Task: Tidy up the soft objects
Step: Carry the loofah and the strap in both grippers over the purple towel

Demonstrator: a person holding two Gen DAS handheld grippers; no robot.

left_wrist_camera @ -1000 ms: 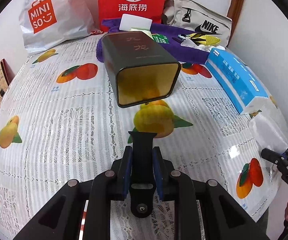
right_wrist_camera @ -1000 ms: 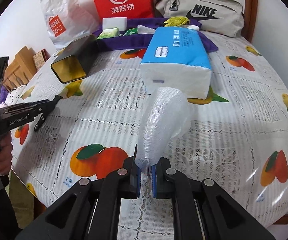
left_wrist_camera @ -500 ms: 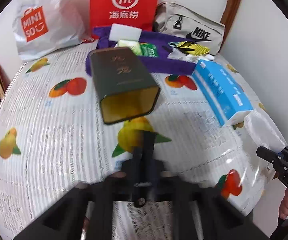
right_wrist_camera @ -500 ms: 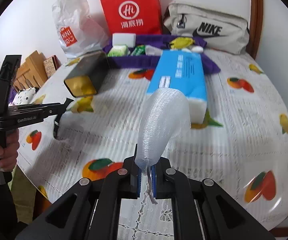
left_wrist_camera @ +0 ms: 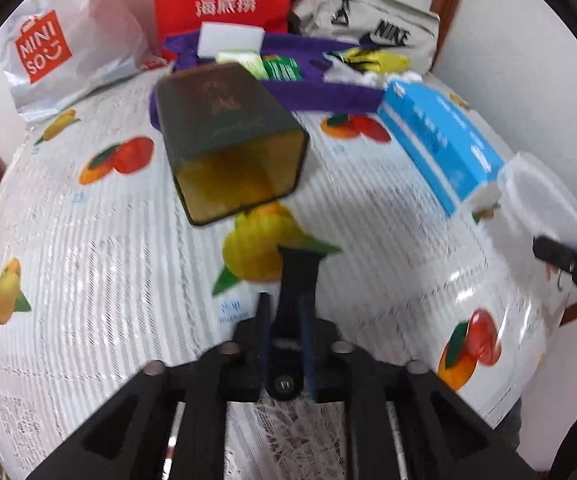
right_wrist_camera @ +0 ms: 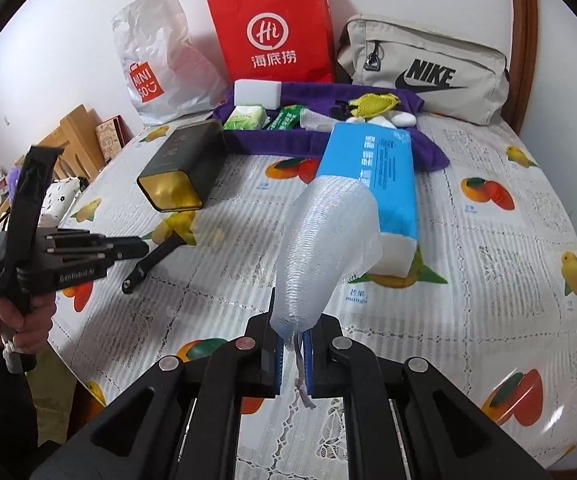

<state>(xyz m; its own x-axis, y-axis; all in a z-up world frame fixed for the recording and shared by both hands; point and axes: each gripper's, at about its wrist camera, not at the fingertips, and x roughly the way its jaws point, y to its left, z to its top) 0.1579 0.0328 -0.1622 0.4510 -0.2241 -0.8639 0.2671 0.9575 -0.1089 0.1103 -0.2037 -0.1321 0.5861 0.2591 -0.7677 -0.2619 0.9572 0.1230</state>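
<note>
Raised since before: white mesh sponge [right_wrist_camera: 324,248], clamped in right gripper [right_wrist_camera: 291,354], clear of table [right_wrist_camera: 488,280]; likely bound for sorting. Left gripper [left_wrist_camera: 284,344] pinches black strap [left_wrist_camera: 300,276], jaws just eased.

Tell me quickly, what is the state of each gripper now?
Left gripper: closed on a black strap.
Right gripper: closed on a white mesh sponge, lifted off the table.

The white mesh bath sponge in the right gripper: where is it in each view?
Left wrist: white mesh bath sponge at the right edge, beside the blue tissue pack.
Right wrist: centre, pinched in the right gripper.
Shared landmark: dark rectangular tin lying open-ended.
</note>
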